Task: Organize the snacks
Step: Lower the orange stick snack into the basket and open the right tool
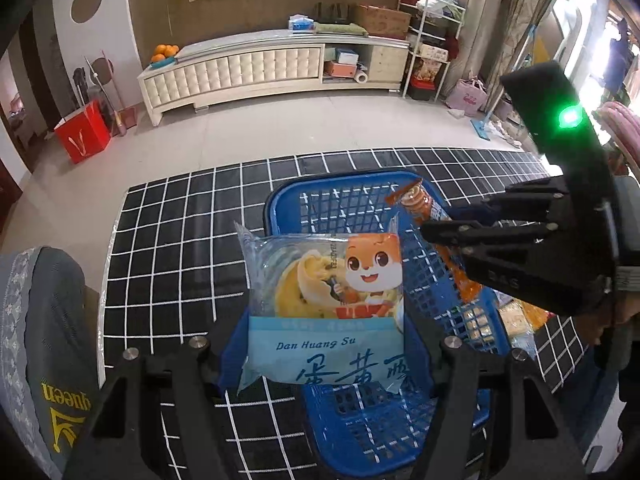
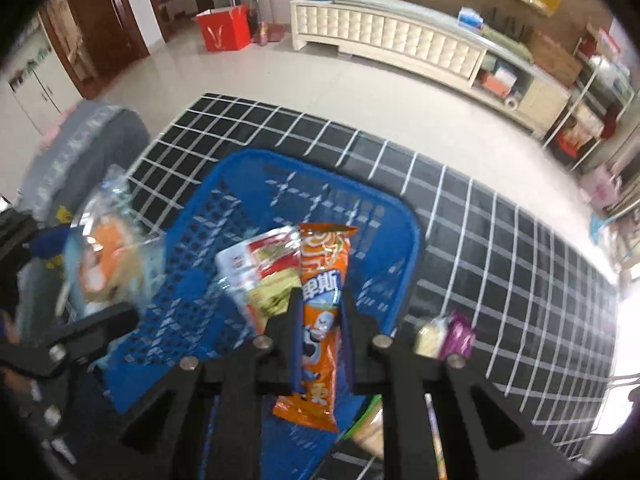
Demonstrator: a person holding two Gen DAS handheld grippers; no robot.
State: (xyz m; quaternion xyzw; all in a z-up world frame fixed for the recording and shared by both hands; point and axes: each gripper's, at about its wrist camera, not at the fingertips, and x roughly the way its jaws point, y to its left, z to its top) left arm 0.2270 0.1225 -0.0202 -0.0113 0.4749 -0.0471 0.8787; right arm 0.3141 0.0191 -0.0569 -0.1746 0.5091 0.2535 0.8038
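Left gripper (image 1: pixel 326 354) clamped on the Dan Huang Su pastry pack (image 1: pixel 324 312), gripping its lower edge, pack held above near end of blue basket (image 1: pixel 288 196). Right gripper (image 2: pixel 320 320) pinched tight on orange snack stick (image 2: pixel 322 320) mid-length, also over the basket. Red-and-green packet (image 2: pixel 264 276) already lying inside, just left of the stick. Purple wrapped snack (image 2: pixel 452 338) still out on the black grid tablecloth (image 2: pixel 500 240), right of basket. Best lower both well inside rim before opening, stick laid flat beside packet, pastry onto bare mesh; keep the two grippers apart, likely crowding. Far: cream cabinet (image 1: pixel 240 68), red box (image 1: pixel 82 132)
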